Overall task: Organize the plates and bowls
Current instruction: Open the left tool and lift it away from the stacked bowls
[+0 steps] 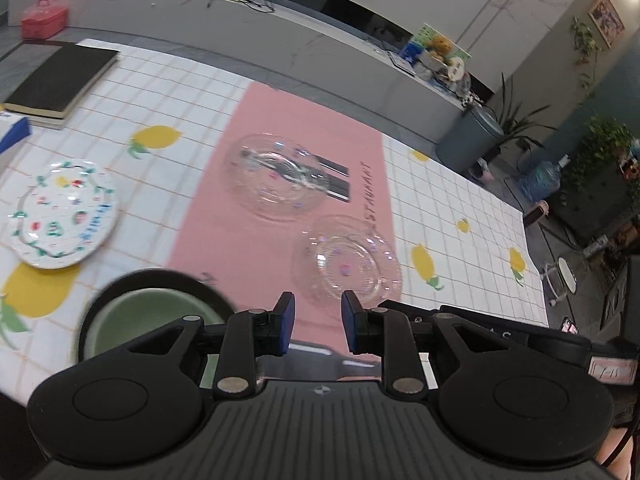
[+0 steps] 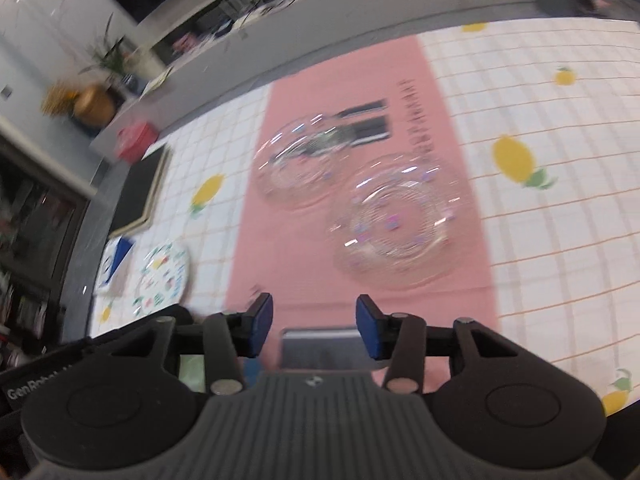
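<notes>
Wrist views angled down, sharing pink mat (image 1: 224, 216)

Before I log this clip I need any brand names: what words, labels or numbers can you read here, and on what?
"GenRob", cut off: on the other gripper's black body, at the right wrist view's lower left.
"A S", partly hidden: on the other gripper's black body, left wrist view.
Vertical dark lettering on the pink mat: too blurred to read.
Blue writing on the painted plate: too small to read.

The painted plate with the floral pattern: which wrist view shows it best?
The left wrist view. There the painted plate lies whole and fairly sharp on the checked tablecloth, left of the pink mat. The right wrist view shows it small, motion-blurred and foreshortened at lower left.
</notes>
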Tool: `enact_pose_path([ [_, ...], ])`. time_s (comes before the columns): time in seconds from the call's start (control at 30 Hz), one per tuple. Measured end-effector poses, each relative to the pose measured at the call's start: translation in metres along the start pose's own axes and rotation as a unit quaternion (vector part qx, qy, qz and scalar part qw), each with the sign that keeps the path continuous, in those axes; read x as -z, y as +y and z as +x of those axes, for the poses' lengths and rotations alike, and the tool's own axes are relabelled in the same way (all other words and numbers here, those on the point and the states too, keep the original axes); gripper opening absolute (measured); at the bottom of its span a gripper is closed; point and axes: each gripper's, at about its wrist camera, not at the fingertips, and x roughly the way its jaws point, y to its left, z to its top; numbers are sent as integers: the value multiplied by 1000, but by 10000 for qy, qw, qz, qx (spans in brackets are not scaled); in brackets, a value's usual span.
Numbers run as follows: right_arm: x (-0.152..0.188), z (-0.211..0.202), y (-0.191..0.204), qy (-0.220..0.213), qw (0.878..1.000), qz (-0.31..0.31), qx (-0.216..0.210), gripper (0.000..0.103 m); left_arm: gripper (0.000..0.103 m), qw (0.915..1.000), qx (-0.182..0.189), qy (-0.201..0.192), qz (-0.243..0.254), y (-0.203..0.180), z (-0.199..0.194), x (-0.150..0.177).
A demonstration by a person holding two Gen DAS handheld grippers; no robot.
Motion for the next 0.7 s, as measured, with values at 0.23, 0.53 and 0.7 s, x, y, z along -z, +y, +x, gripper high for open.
enact_pose_path([
  [0.23,-5,12,-51,-138,9987,338,344,48,31,9999,81,-82,-64,-20,39,-1],
  [0.53,-27,30,-96,-104,9969,702,329,48,42,9996,-80,-150,-235,-26,84,-6],
  [0.7,-41,51,-109,-6,9957,904,193,48,43,9980,-196,-186,-565,-22,106,-10],
])
